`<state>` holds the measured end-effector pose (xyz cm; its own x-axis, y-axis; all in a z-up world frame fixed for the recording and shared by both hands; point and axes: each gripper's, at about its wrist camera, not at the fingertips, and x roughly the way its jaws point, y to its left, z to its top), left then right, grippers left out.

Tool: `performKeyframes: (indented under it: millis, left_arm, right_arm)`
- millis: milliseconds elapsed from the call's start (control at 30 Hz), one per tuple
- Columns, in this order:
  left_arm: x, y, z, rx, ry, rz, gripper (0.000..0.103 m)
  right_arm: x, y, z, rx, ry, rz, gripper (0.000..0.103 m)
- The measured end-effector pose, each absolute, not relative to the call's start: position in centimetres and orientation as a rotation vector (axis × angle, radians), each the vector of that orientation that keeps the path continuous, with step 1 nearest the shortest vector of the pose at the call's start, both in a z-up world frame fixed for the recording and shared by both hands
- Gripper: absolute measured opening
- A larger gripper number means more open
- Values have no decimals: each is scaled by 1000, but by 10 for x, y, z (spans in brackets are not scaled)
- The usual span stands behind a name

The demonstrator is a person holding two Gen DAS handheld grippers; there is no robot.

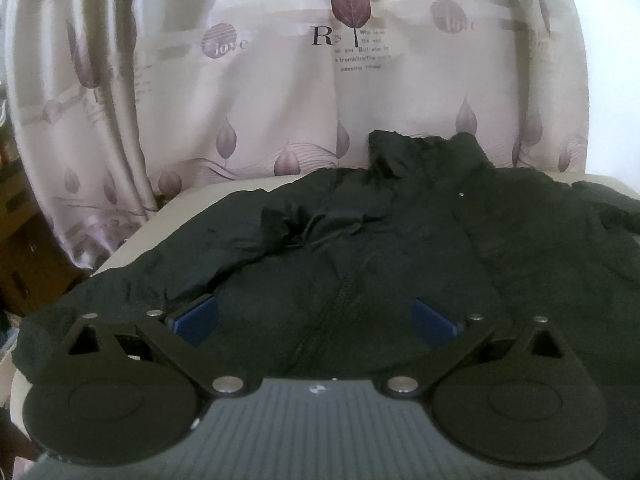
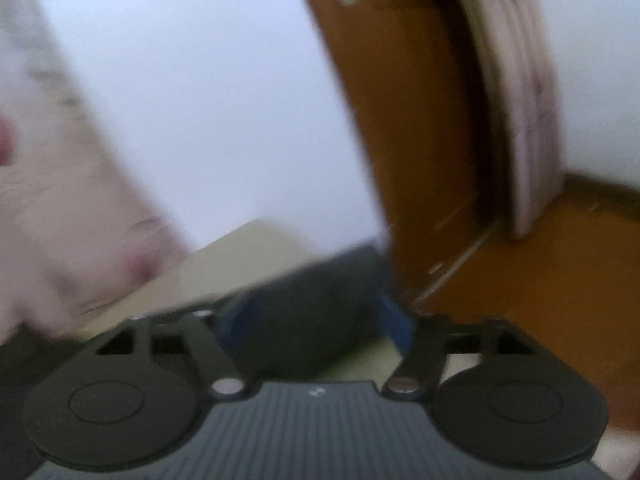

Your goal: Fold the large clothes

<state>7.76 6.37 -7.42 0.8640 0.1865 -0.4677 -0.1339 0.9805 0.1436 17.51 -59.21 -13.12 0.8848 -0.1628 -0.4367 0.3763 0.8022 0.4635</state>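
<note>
A large black zip-up jacket lies spread front-up on a beige table, its collar toward the curtain. My left gripper is open and hovers just above the jacket's lower front, its blue pads either side of the zipper. The right wrist view is blurred. My right gripper is open, with a dark fold of the jacket lying between its blue pads near the table's edge.
A pale curtain with purple leaf prints hangs behind the table. Brown wooden furniture and a wooden floor lie to the right. A white wall is behind. Dark furniture stands at the far left.
</note>
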Motion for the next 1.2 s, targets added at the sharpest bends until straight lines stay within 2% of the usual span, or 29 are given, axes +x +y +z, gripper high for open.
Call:
performKeyframes:
  millis: [167, 267, 400, 467, 500, 767, 867, 967, 1000, 1033, 1067, 1100, 1133, 1167, 1200]
  left_arm:
    - [67, 69, -74, 74, 457, 182, 103]
    - [58, 76, -75, 62, 452, 191, 103]
    - [34, 91, -75, 86, 424, 219, 103]
    - [18, 103, -75, 99, 402, 255, 103]
    - [13, 110, -75, 99, 403, 277, 103]
    - [-9, 166, -88, 6, 537, 309, 103]
    - [-5, 168, -99, 25, 559, 324, 103]
    - [5, 178, -111, -54, 631, 294, 103]
    - [9, 182, -116, -90, 662, 273, 103]
    - [12, 183, -121, -121, 686, 250, 96]
    - [12, 185, -126, -152, 698, 208, 75]
    - [11, 184, -129, -178, 706, 156, 60]
    - [9, 182, -130, -182, 699, 125, 41]
    - [6, 179, -128, -172, 689, 113, 28]
    - [3, 176, -126, -160, 681, 104, 24]
  right_arm:
    - [105, -508, -150, 485, 500, -35, 80]
    - [87, -470, -161, 441, 613, 29, 80]
    - [65, -446, -169, 418, 675, 31, 80]
    - [58, -440, -169, 429, 671, 42, 83]
    - [53, -434, -169, 432, 675, 37, 89]
    - [45, -407, -185, 501, 701, 119, 92]
    - [46, -403, -187, 494, 687, 126, 86]
    - [41, -406, -189, 498, 681, 89, 66]
    - [37, -409, -190, 501, 677, 81, 52]
    - [35, -413, -191, 521, 670, 82, 40]
    - [30, -417, -192, 546, 657, 93, 34]
    - [28, -418, -191, 551, 645, 106, 23]
    - [26, -415, -188, 534, 640, 108, 20]
    - [26, -411, -185, 511, 637, 106, 18]
    - [25, -406, -181, 488, 632, 104, 15]
